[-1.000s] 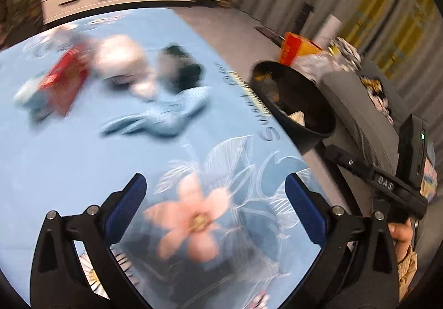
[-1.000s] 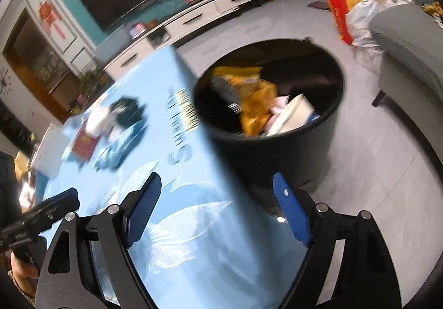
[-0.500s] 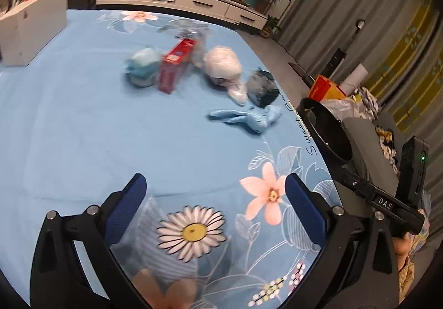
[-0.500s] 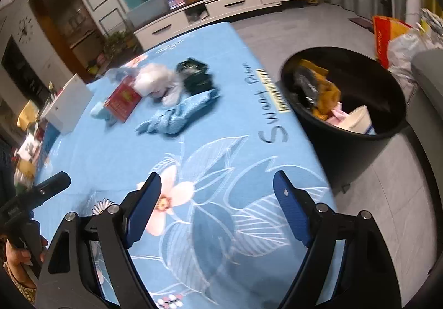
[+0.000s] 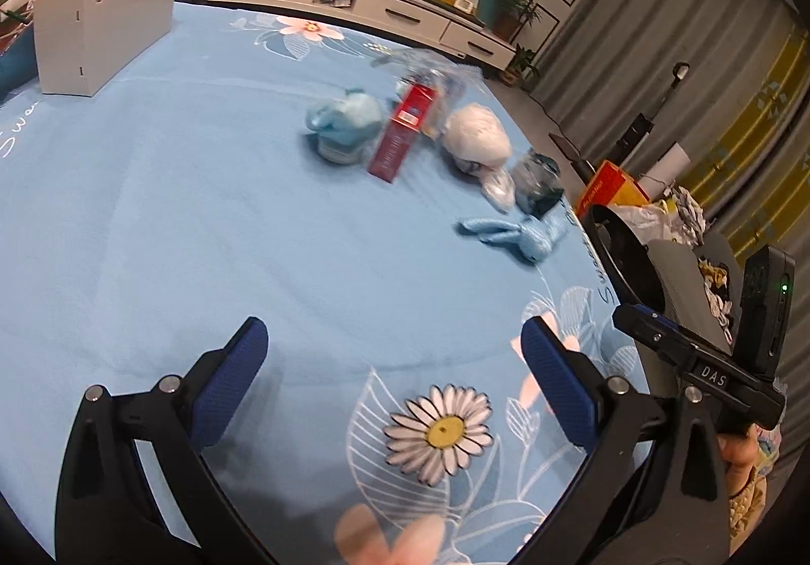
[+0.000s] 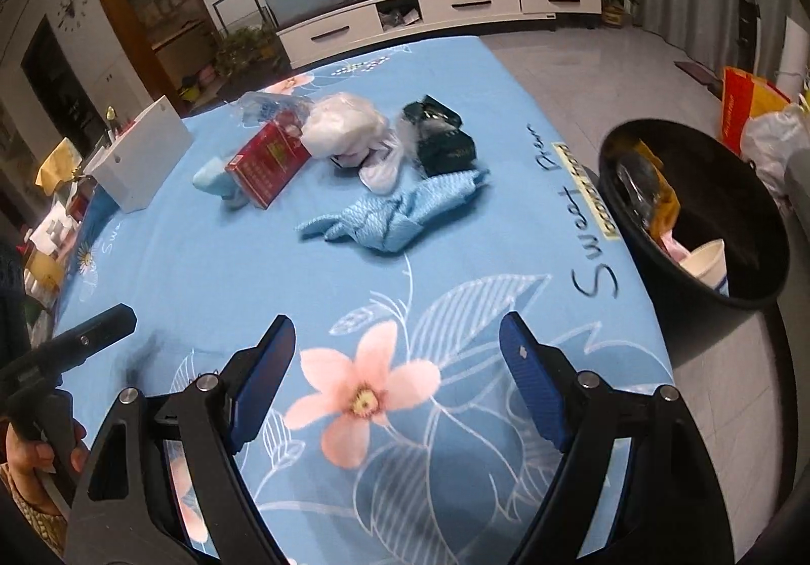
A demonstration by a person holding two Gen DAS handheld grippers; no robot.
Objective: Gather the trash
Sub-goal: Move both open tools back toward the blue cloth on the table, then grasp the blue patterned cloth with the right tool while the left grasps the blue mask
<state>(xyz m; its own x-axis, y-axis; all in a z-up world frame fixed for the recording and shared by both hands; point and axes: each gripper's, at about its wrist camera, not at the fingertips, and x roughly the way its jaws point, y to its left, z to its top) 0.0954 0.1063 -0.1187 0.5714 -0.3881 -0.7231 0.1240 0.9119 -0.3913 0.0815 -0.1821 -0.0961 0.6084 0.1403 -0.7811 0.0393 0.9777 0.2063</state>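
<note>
Trash lies in a cluster on the blue flowered tablecloth (image 6: pixel 212 271): a red box (image 6: pixel 266 162) (image 5: pixel 401 133), a white crumpled bag (image 6: pixel 344 124) (image 5: pixel 478 133), a dark wrapper (image 6: pixel 445 142) (image 5: pixel 536 180), a crumpled blue cloth (image 6: pixel 395 215) (image 5: pixel 516 233) and a pale blue wad (image 5: pixel 347 119) (image 6: pixel 212 177). A black bin (image 6: pixel 703 210) (image 5: pixel 625 251) with trash inside stands beside the table's right edge. My left gripper (image 5: pixel 392 370) and right gripper (image 6: pixel 397 375) both hover open and empty over the near cloth, well short of the cluster.
A white cardboard box (image 5: pixel 104 41) (image 6: pixel 139 160) stands at the table's far left. Bags (image 6: pixel 759 119) sit on the floor behind the bin, and a grey sofa (image 5: pixel 688 276) is at the right. A TV cabinet (image 6: pixel 435 10) runs along the back wall.
Both views have swung left from the bin toward the table's trash cluster, which now lies ahead. Both grippers stayed open and empty.
</note>
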